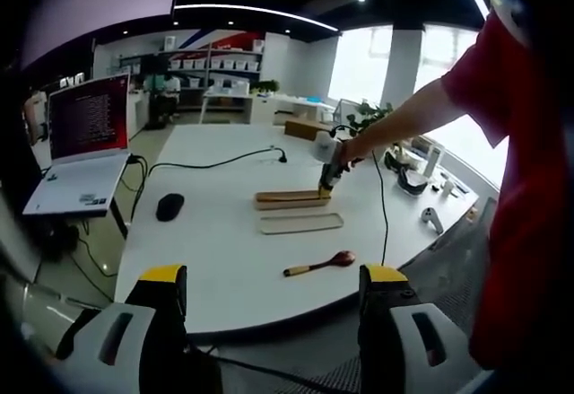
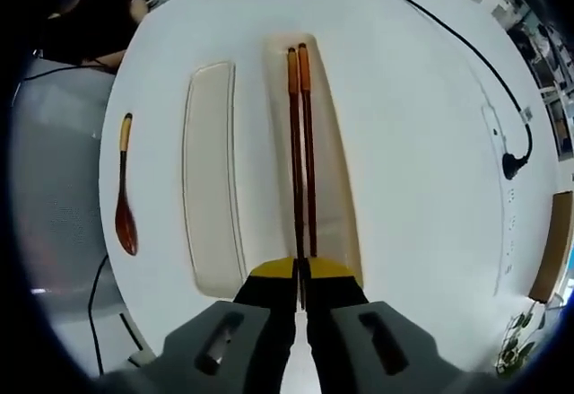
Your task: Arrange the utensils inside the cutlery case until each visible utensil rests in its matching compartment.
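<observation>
- Evidently the right gripper (image 2: pixel 301 279) clenched the chopsticks (image 2: pixel 302 143) over the case (image 2: pixel 341 197); early release might roll them out.
- Left gripper (image 1: pixel 273 295) hung released, near the spoon (image 1: pixel 321 263).

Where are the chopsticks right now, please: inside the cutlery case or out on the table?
Inside: the chopsticks lie lengthwise in the cutlery case, the right gripper shut on their near ends.

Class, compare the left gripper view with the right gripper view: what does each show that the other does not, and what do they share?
Left gripper view alone: an open laptop, a black mouse, the person's red sleeve, and the left gripper with jaws apart, holding nothing.

Right gripper view alone: the chopsticks lying along the case, their near ends between the right gripper's closed jaws.

Both: the white table, the cutlery case, the lid beside it, and the spoon lying apart.
</observation>
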